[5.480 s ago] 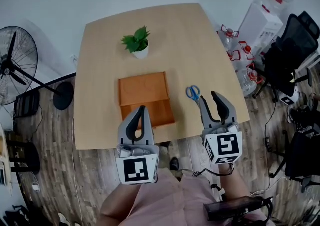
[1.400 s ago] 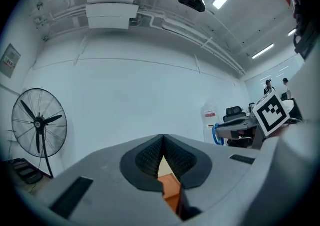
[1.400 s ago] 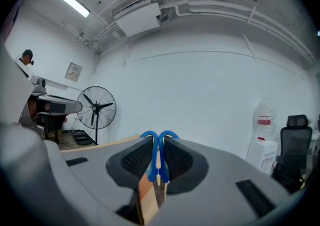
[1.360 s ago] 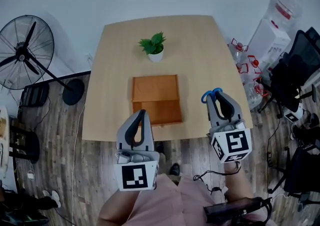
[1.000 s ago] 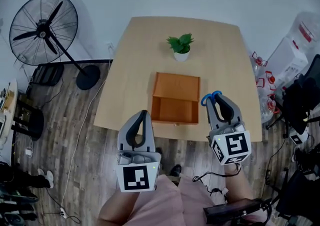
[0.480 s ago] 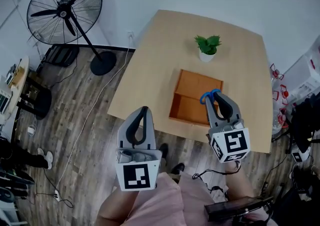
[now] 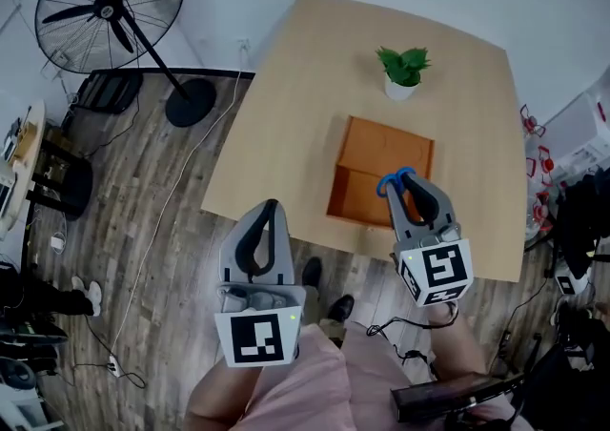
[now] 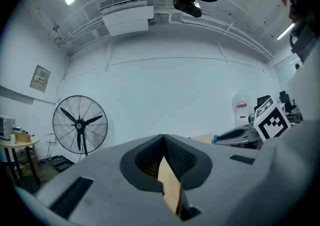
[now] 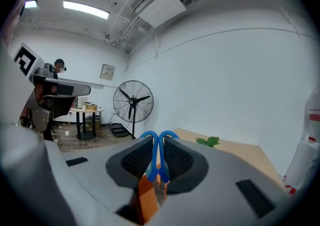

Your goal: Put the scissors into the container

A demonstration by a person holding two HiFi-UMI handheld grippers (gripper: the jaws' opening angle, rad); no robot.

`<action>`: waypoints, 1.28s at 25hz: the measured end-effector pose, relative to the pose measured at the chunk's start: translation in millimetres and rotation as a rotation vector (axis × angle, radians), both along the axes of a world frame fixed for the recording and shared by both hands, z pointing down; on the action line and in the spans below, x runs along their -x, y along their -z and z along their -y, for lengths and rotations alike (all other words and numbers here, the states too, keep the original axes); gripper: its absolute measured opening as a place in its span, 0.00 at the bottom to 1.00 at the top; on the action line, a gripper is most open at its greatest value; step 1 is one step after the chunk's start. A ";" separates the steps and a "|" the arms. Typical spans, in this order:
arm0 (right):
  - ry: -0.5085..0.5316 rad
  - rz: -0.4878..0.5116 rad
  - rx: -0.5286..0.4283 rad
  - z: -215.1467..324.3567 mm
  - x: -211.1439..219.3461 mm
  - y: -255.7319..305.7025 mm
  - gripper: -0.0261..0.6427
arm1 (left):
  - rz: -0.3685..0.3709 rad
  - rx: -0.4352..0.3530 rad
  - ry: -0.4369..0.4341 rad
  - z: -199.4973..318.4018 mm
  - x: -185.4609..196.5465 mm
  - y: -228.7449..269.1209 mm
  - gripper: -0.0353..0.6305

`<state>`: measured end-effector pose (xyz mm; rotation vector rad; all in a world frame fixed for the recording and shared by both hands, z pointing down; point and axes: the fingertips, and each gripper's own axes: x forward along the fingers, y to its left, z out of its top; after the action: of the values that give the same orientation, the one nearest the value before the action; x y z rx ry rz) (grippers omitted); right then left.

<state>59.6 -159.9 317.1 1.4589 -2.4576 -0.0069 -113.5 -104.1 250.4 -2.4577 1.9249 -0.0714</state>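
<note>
1. Head view: the scissors point(image 7: 389, 181), which lay on the table point(image 7: 305, 86) just right of the container point(image 7: 381, 138) some seconds ago, are now carried in the right gripper point(image 7: 407, 181). Their blue handles show at its jaw tips. They have been brought across from beside the container to above its near part. The left gripper point(image 7: 270, 205) is held off the table's near edge, as it was before.
2. Left gripper view: the jaws are seen pressed together with nothing between them. Only a strip of the table shows through the slit behind them.
3. Right gripper view: the jaws are clenched on the two blue handle loops. The container's orange is seen directly below, between the jaws.
4. Meaning for the task: pick-up and carry are judged done. The scissors are not yet inside the container, so lowering and release are judged to remain. The near compartment looks the likely target.
</note>
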 end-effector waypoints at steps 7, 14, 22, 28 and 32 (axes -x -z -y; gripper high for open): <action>-0.007 -0.013 0.073 5.3 -1.2 -36.6 0.15 | 0.006 0.054 -0.028 15.0 -3.1 -19.6 0.06; -0.010 -0.028 0.144 8.5 0.9 -75.0 0.15 | 0.018 0.124 -0.046 26.5 -3.1 -46.5 0.06; -0.001 -0.048 0.217 15.9 1.6 -111.6 0.15 | 0.025 0.201 -0.053 41.0 -0.8 -78.0 0.06; 0.003 -0.067 0.258 24.0 1.8 -130.5 0.15 | 0.024 0.238 -0.052 53.0 2.5 -94.7 0.06; 0.007 -0.085 0.286 28.0 1.3 -144.4 0.15 | 0.021 0.263 -0.042 59.1 7.6 -105.1 0.06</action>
<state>58.3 -188.0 461.4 1.2992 -2.2834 0.2650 -121.0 -163.1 355.5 -2.6423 1.9681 -0.3711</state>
